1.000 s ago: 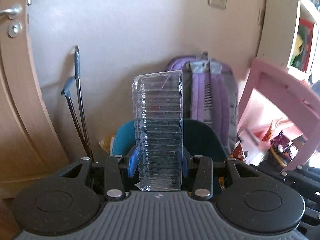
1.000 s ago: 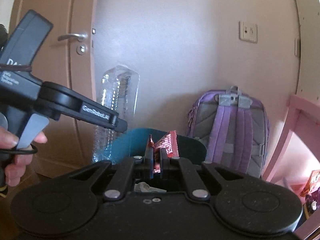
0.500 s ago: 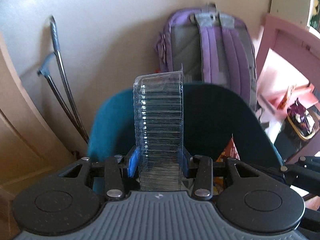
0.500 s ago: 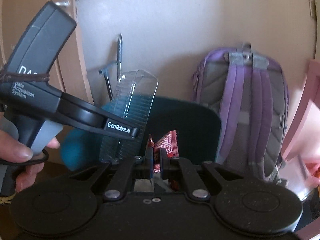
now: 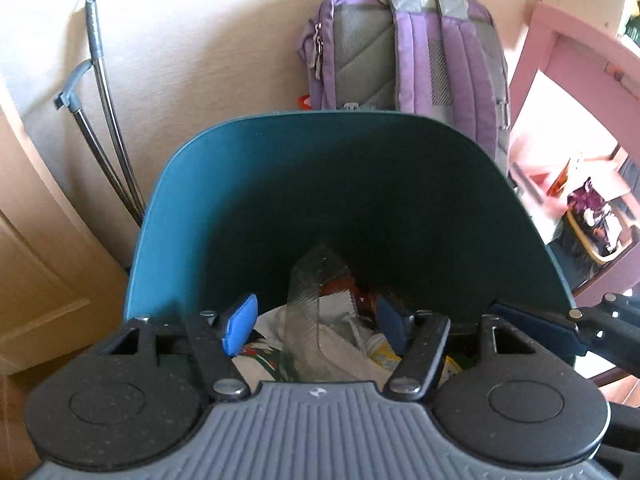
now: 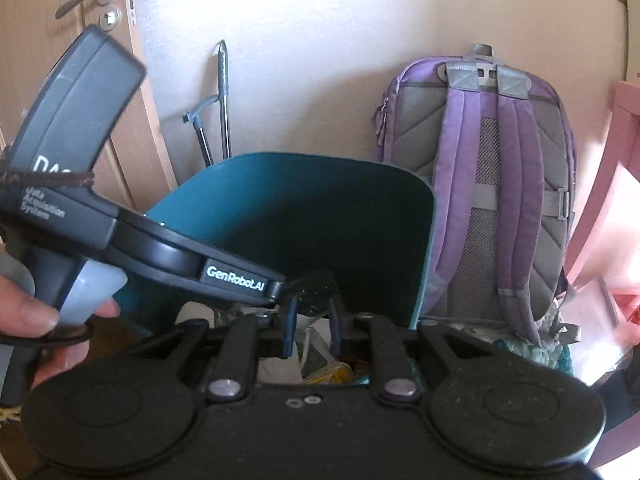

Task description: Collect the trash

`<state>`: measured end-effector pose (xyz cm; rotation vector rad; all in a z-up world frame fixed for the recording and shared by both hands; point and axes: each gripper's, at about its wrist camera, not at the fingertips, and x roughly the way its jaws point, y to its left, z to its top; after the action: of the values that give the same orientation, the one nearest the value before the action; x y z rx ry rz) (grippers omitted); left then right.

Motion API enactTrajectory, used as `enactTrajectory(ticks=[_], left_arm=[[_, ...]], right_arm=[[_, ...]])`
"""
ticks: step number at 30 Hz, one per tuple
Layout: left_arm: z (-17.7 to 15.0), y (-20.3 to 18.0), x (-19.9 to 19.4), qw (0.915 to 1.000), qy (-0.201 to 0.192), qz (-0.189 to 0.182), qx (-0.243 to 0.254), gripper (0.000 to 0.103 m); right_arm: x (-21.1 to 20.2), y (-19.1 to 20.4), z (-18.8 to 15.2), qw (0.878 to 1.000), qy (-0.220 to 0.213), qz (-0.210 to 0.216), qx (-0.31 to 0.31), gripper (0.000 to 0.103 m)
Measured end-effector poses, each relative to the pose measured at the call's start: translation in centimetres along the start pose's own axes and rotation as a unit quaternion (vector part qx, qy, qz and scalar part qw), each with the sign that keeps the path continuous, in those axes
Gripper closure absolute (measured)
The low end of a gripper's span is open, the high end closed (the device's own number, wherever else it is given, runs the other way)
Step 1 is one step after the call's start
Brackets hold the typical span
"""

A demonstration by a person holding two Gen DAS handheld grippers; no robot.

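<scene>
1. Floor (image 5: 16,412): wood-toned, seen only in small patches left of the gripper.
2. Teal bin (image 5: 248,184) stands directly ahead, holding mixed trash.
3. Purple backpack (image 6: 504,184) stands beyond the bin, ahead-right, upright at the wall.
4. Metal-tubed stick (image 5: 100,92) leans ahead-left.

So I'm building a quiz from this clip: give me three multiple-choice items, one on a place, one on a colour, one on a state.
1. Where is the clear plastic pack?
A. in the bin
B. on the backpack
C. by the door

2. What colour is the bin?
A. pink
B. teal
C. white

3. How is the left gripper?
A. clamped on the pack
B. jaws apart, pads clear of it
C. holding the backpack

A: the clear plastic pack lies on the rubbish inside.
B: the bin wall is teal.
B: the left gripper is opening, the pack loose between its pads.
</scene>
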<state>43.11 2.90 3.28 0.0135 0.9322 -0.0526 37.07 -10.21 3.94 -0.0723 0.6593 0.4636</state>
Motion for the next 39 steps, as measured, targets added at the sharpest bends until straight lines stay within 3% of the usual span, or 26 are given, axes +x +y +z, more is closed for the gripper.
enactTrajectory(ticks=[4,6,10,15,19,24,29,33,39], left_arm=[[-0.4,-0.1,-2.2,0.9997,-0.025,0.005,0.001,0.037],[-0.8,-0.1,-3.8,0.9992,-0.039,0.002,-0.002,0.032],[-1.8,0.0,-7.2,0.9974,-0.072,-0.001,-0.004,0.03],[-3.4,-0.1,-11.7,0.9934,-0.114,-0.003,-0.007,0.028],[-5.2,0.1,-15.0,0.9887,-0.149,-0.003,-0.008,0.023],[-7.2,0.1,-17.6,0.9857,-0.168,-0.011,-0.01,0.023],[-9.8,-0.5,-19.5,0.9827,-0.185,0.005,-0.001,0.021],[-11.8,-1.1,-21.0,0.9788,-0.205,0.008,0.004,0.001],[-14.3,-1.3,-23.2,0.9749,-0.222,-0.004,-0.01,0.001]], right_arm=[[-1.5,-0.1,0.1,1.0,-0.01,-0.005,0.004,0.081],[-2.4,-0.3,0.3,1.0,-0.02,-0.004,0.008,0.07],[-4.8,0.1,0.3,0.999,-0.035,-0.007,0.003,0.071],[-8.1,0.4,0.3,0.998,-0.059,-0.013,0.007,0.061],[-10.6,0.7,-0.1,0.997,-0.074,-0.015,0.01,0.059],[-13.0,0.9,-1.0,0.996,-0.088,-0.025,0.013,0.051],[-15.0,1.1,-2.1,0.993,-0.114,-0.026,0.028,0.043],[-16.3,1.6,-2.8,0.992,-0.12,-0.023,0.027,0.043],[-18.6,2.5,-4.4,0.991,-0.134,-0.012,0.02,0.042]])
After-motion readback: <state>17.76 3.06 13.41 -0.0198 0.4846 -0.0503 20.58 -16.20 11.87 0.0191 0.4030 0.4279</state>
